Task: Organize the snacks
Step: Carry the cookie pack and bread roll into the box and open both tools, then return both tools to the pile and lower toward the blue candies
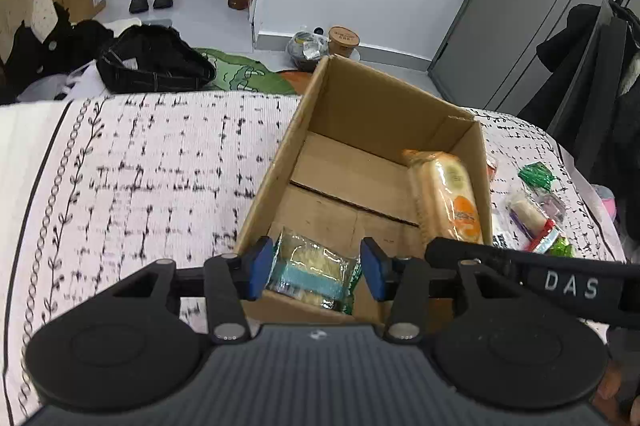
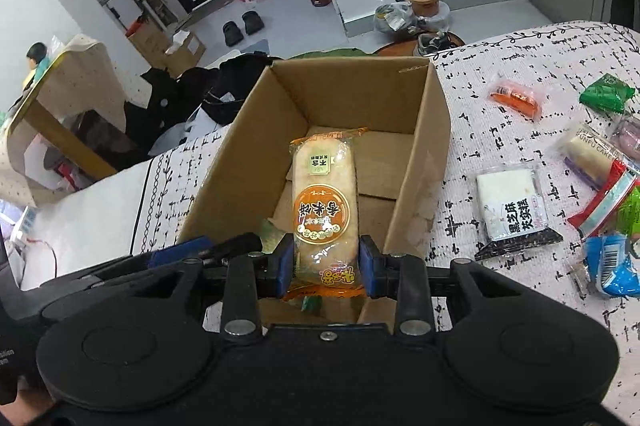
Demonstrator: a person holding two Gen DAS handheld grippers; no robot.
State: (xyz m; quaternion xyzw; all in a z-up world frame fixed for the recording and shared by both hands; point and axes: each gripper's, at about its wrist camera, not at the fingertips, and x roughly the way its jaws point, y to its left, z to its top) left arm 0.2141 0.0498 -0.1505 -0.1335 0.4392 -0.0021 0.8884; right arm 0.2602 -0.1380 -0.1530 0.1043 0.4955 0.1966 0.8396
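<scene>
Open cardboard box [image 1: 380, 113] on a black-and-white patterned cloth [image 1: 140, 165], flaps up, mostly bare floor inside.

Contents: two packs. Long orange rice-cracker pack [image 2: 325, 203] lies lengthwise along the box's right wall in the left wrist view. Small green-edged clear pack [image 1: 310, 272] sits at the near left corner, over the near wall.

Left gripper [image 1: 316, 268]: blue pads either side of the green pack, left pad at its edge, visible gap on the right side, so jaws spread, not clamping.

Right gripper [image 2: 326, 264]: pads bracket the near end of the orange pack, wrapper fills the gap. Jaws narrow; can't tell if they're pressing it or just off it.

Not boxed, loose on the cloth right of the box: white black-sesame cake pack [image 2: 512, 205], orange pack [image 2: 516, 97], green pack [image 2: 606, 93], blue pack [image 2: 614, 266], a few more at the frame edge.
</scene>
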